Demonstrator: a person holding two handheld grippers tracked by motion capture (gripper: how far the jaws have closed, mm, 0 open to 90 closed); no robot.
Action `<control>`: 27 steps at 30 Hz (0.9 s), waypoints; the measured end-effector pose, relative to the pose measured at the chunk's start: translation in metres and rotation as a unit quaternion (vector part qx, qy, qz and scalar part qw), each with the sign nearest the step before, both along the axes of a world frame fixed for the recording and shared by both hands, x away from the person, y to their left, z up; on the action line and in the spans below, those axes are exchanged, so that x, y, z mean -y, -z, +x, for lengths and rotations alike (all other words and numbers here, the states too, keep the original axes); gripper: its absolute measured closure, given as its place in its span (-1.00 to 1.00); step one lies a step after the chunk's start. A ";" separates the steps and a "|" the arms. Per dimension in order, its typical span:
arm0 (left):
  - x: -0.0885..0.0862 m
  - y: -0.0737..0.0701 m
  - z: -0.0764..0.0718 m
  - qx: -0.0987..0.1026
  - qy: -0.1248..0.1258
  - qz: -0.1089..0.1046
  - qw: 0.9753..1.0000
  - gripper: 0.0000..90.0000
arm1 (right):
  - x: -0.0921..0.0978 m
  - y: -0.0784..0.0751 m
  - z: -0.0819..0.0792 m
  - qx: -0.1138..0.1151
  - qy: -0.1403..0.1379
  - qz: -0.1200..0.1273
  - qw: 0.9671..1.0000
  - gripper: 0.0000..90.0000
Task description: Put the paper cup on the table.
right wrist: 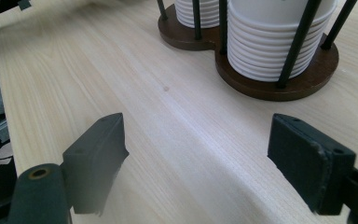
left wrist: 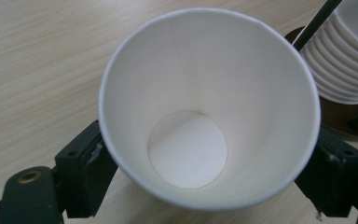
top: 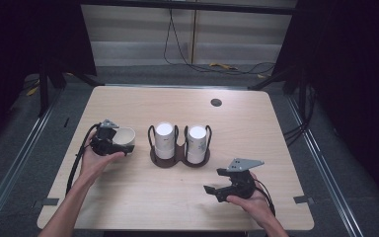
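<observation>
Left hand-held gripper [left wrist: 205, 186] had its jaws clamped on a white cup [left wrist: 209, 107] lying sideways, left of the holder [top: 179, 158]. Right hand-held gripper [right wrist: 205, 158] sat wide open over the surface [right wrist: 168, 121], holding nothing.

Paper cup [top: 124, 138] left of the cup holder [top: 179, 157], two cup stacks [top: 165, 140] inside, mid-table [top: 187, 207].

The paper cup [left wrist: 209, 116] is plain white inside and out, with no print visible. The stacked cups [right wrist: 270, 37] are white; one stack [top: 198, 144] carries a faint bluish mark on its side. The cup holder [right wrist: 279, 84] has a dark brown base and black rods. Both the left gripper [top: 109, 140] and right gripper [top: 229, 185] are black, each topped by a grey plate. The table [top: 256, 128] is pale wood with fine grain.
</observation>
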State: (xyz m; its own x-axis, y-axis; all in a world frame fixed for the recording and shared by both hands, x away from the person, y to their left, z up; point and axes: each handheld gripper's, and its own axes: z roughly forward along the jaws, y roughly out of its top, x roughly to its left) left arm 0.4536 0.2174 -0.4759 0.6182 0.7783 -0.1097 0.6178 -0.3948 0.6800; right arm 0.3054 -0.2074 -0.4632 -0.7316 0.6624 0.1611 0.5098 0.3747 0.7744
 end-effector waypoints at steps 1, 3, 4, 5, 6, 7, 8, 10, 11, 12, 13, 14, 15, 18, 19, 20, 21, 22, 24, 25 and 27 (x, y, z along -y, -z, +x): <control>-0.001 0.000 -0.001 -0.001 -0.001 0.000 1.000 -0.64 | 0.000 0.000 0.000 0.001 0.000 -0.001 1.000 -0.57; -0.002 0.001 -0.005 0.001 0.005 0.001 1.000 -0.64 | -0.001 0.000 -0.001 0.002 -0.001 -0.002 1.000 -0.57; -0.003 0.001 -0.006 0.000 0.005 -0.001 1.000 -0.64 | -0.001 0.000 -0.001 0.002 -0.001 -0.002 1.000 -0.57; -0.006 0.000 -0.007 -0.001 0.006 -0.004 1.000 -0.64 | -0.001 0.000 -0.001 0.002 -0.001 -0.002 1.000 -0.57; -0.008 0.000 -0.008 -0.002 0.006 -0.010 1.000 -0.64 | 0.000 0.000 -0.001 0.002 0.000 -0.002 1.000 -0.57; -0.011 -0.001 -0.009 -0.002 0.004 -0.013 1.000 -0.64 | 0.000 0.000 0.000 0.002 0.001 -0.002 1.000 -0.58; -0.014 -0.001 -0.010 -0.002 -0.001 -0.019 1.000 -0.64 | 0.000 0.000 0.000 0.001 0.002 -0.003 1.000 -0.58; -0.015 -0.001 -0.013 0.006 -0.010 -0.001 1.000 -0.65 | 0.000 0.000 0.000 0.000 0.004 -0.001 1.000 -0.58; -0.016 -0.002 -0.015 0.004 -0.004 0.000 1.000 -0.65 | 0.000 0.000 0.000 0.001 0.004 -0.001 1.000 -0.58; -0.017 -0.001 -0.016 0.003 -0.004 -0.011 1.000 -0.65 | 0.000 0.000 0.000 0.001 0.005 -0.002 1.000 -0.58; -0.019 -0.002 -0.017 0.002 -0.005 -0.020 1.000 -0.65 | 0.000 0.000 0.000 0.000 0.007 -0.001 1.000 -0.58; -0.020 -0.002 -0.019 0.002 -0.006 -0.023 1.000 -0.65 | 0.001 0.000 0.000 0.001 0.008 0.000 1.000 -0.58; -0.021 -0.003 -0.021 0.005 -0.006 -0.024 1.000 -0.65 | 0.001 0.000 0.000 0.001 0.008 -0.001 1.000 -0.58; -0.025 -0.005 -0.027 0.009 -0.008 -0.037 0.999 -0.65 | 0.001 0.000 0.000 0.001 0.012 0.000 1.000 -0.58; -0.027 -0.006 -0.029 0.007 -0.006 -0.042 0.999 -0.65 | 0.002 0.000 0.000 0.002 0.013 0.001 1.000 -0.58; -0.028 -0.007 -0.032 0.001 -0.005 -0.048 0.999 -0.65 | 0.002 0.000 0.000 0.003 0.013 0.001 1.000 -0.58; -0.030 -0.008 -0.035 -0.001 -0.002 -0.054 0.999 -0.65 | 0.002 -0.001 0.000 0.004 0.015 0.002 1.000 -0.58; -0.030 -0.009 -0.039 0.001 -0.007 -0.057 0.998 -0.64 | 0.003 -0.001 0.000 0.004 0.017 0.002 1.000 -0.58; -0.031 -0.009 -0.046 0.010 -0.002 -0.051 0.999 -0.64 | 0.004 -0.001 0.000 0.003 0.019 0.003 1.000 -0.58; -0.031 -0.009 -0.050 0.012 0.000 -0.053 0.999 -0.64 | 0.004 -0.001 0.000 0.003 0.020 0.003 1.000 -0.58; -0.029 -0.010 -0.056 0.010 0.000 -0.047 0.999 -0.63 | 0.005 -0.001 0.000 0.003 0.021 0.002 1.000 -0.58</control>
